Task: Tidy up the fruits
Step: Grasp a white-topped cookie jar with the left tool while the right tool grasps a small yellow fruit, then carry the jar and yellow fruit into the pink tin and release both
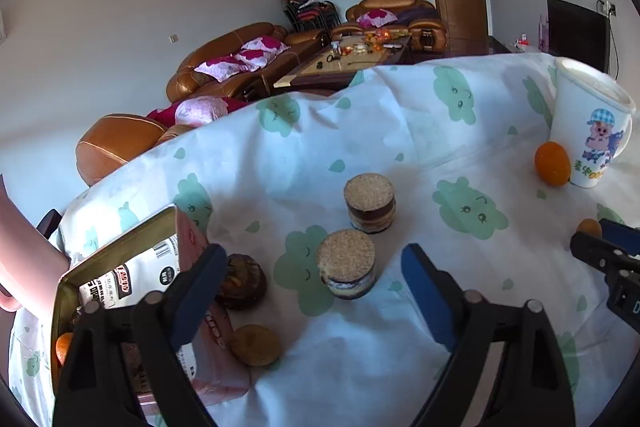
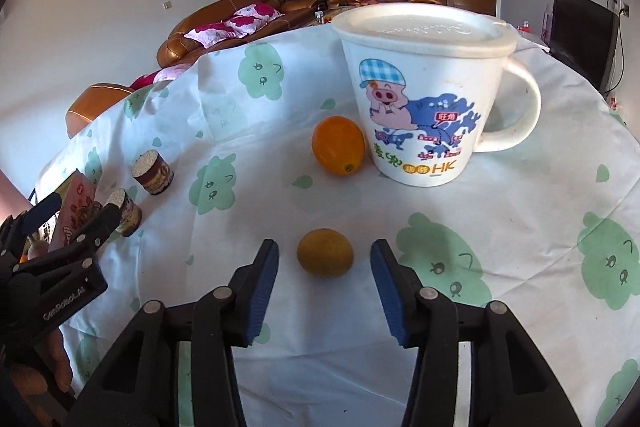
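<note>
The right gripper (image 2: 324, 263) brackets the small dull orange (image 2: 325, 253) on the tabletop (image 2: 500, 227), jaws spread, not yet touching, set for a pinch. The left gripper (image 1: 316, 291) hangs spread, empty.

table, leaf-print cloth (image 2: 248, 99) | oranges (image 2: 338, 145) | mug (image 2: 424, 87) | snack stacks (image 1: 370, 202) | tin (image 1: 116, 255)

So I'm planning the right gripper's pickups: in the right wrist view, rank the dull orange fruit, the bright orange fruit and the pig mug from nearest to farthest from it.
1. Dull orange fruit: between the right gripper's fingers, not yet touched.
2. Bright orange fruit: farther back, at the mug's left.
3. Pig mug: farthest, back and slightly right.
</note>
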The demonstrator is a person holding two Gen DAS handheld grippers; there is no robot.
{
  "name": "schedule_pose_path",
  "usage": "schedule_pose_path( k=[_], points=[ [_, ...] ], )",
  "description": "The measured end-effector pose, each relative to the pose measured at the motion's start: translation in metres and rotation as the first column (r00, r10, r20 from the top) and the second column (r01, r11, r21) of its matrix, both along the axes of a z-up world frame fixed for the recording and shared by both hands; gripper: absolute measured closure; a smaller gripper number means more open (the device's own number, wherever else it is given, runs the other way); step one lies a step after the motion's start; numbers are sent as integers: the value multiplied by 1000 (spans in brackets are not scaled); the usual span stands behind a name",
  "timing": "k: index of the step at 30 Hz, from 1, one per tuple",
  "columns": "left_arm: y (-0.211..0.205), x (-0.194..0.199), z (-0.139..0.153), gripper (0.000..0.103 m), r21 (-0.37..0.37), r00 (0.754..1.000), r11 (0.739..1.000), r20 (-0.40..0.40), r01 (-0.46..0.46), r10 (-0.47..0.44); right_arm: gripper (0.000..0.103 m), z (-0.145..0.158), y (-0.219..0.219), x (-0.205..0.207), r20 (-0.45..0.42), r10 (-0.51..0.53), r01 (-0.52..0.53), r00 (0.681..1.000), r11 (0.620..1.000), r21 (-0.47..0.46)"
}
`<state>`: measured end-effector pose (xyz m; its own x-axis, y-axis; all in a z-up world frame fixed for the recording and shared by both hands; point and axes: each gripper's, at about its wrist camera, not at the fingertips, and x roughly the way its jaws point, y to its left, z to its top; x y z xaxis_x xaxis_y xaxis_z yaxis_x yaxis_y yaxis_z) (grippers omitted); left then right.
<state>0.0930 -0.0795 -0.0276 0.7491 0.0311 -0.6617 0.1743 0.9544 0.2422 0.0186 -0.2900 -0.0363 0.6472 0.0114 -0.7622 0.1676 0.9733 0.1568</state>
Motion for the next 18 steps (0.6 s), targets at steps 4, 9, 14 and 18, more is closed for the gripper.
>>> schedule_pose_path(
  k=[4, 9, 14, 18],
  points=[
    [-4, 20, -15, 48, -27, 994, 999, -108, -20, 17, 73, 0, 2, 0, -5, 9, -9, 1000, 1000, -12],
    [-10, 28, -19, 66, -44, 990, 999, -140, -5, -2, 73, 2, -2, -4, 21, -4, 4, 1000, 1000, 13],
    [-12, 28, -17, 68, -57, 991, 998, -137, 2, -10, 73, 8, 1, -6, 58, -1, -1, 998, 1000, 29],
    [-7, 10, -5, 68, -101, 997, 995, -69, 21, -28, 73, 13, 2, -10, 100, -6, 3, 995, 1000, 26]
  ],
)
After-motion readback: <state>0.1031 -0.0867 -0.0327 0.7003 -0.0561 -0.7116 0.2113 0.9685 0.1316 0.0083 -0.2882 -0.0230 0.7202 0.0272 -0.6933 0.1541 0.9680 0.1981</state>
